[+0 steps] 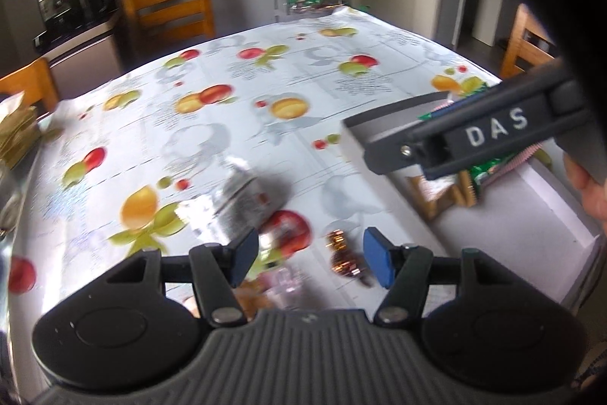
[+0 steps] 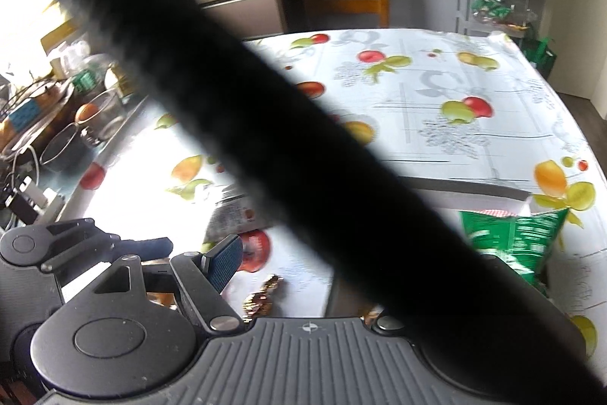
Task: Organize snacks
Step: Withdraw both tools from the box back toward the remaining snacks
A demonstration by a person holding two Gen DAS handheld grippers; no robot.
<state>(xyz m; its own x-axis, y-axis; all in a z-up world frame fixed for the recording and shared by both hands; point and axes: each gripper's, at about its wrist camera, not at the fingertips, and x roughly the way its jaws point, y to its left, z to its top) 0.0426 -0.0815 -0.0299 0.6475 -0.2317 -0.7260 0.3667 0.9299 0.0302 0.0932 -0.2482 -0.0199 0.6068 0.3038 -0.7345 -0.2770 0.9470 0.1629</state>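
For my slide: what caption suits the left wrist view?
Open left gripper above gold-wrapped candy on fruit-print tablecloth.

candy [image 1: 343,255] on table [image 1: 242,101] | box [image 1: 523,211] right | pouch [image 1: 242,200] left

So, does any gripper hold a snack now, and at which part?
The left gripper is open and holds nothing; the candy lies on the table between its fingers. For the right gripper, a black band hides one finger, so it cannot be told.
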